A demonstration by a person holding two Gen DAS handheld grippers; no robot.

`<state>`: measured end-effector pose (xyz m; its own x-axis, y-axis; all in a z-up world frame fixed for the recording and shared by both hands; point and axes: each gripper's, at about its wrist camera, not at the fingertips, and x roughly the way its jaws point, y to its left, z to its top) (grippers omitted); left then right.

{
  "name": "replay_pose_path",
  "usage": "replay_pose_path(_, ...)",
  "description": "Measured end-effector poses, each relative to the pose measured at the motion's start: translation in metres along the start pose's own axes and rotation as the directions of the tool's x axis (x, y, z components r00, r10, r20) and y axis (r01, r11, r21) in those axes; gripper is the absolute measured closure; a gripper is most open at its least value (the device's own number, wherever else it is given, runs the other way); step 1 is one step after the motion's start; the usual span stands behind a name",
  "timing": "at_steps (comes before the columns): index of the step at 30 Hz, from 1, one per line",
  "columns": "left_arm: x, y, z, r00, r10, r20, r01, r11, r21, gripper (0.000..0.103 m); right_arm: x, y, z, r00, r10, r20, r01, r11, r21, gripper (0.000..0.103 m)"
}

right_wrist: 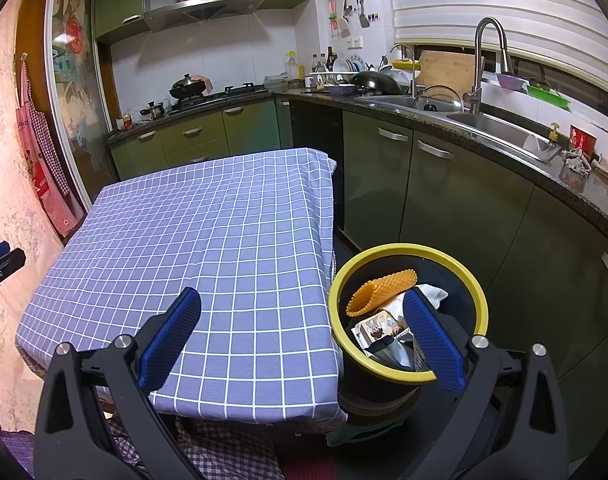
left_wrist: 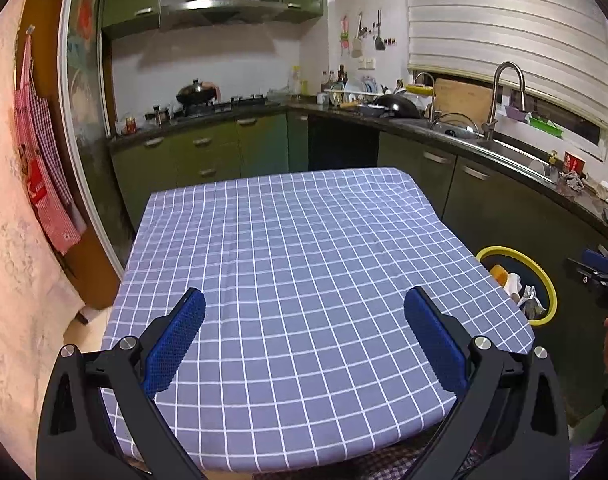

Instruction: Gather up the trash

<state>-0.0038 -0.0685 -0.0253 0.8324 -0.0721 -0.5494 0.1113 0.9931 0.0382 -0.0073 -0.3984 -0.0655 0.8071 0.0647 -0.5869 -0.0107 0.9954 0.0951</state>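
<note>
A black bin with a yellow rim (right_wrist: 478,304) stands on the floor at the table's right side; it also shows in the left wrist view (left_wrist: 546,280). Inside lie an orange waffle-textured piece (right_wrist: 380,290), white crumpled paper (right_wrist: 434,294) and a printed wrapper (right_wrist: 378,330). My left gripper (left_wrist: 304,310) is open and empty over the near part of the checked tablecloth (left_wrist: 304,240). My right gripper (right_wrist: 304,308) is open and empty, its right finger (right_wrist: 434,340) over the bin's mouth and its left finger over the table edge.
The table with the blue checked cloth (right_wrist: 207,232) has green kitchen cabinets (right_wrist: 444,200) close on its right. A sink with a tall tap (right_wrist: 486,64) and a stove with a wok (right_wrist: 187,86) line the counters. A red apron (left_wrist: 43,168) hangs on the left wall.
</note>
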Motion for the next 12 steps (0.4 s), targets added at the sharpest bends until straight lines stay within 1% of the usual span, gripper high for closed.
replay_pose_path(2, 0.005, 0.001, 0.002, 1.0, -0.003, -0.016, 0.003, 1.0, -0.006, 0.005, 0.003, -0.001, 0.002, 1.0, 0.004, -0.007, -0.004, 1.0, 0.002, 0.007)
replay_pose_path(6, 0.025, 0.005, 0.008, 0.998, 0.019, -0.057, -0.019, 1.0, 0.003, 0.005, 0.02, 0.005, 0.011, 0.999, 0.022, -0.028, -0.023, 1.0, -0.011, 0.007)
replay_pose_path(7, 0.038, 0.01, 0.012, 0.996, 0.016, -0.093, -0.016, 1.0, -0.003, 0.005, 0.025, 0.007, 0.014, 0.999, 0.025, -0.032, -0.026, 1.0, -0.018, 0.007)
replay_pose_path(9, 0.062, 0.02, 0.019, 0.991, 0.008, -0.133, -0.011, 1.0, -0.023, 0.005, 0.041, 0.017, 0.026, 0.998, 0.042, -0.04, -0.044, 0.998, -0.043, 0.007)
replay_pose_path(12, 0.1, 0.037, 0.029, 0.985, 0.035, -0.166, -0.043, 0.998, -0.046, 0.005, 0.072, 0.037, 0.046, 0.995, 0.077, -0.062, -0.082, 0.994, -0.077, 0.007)
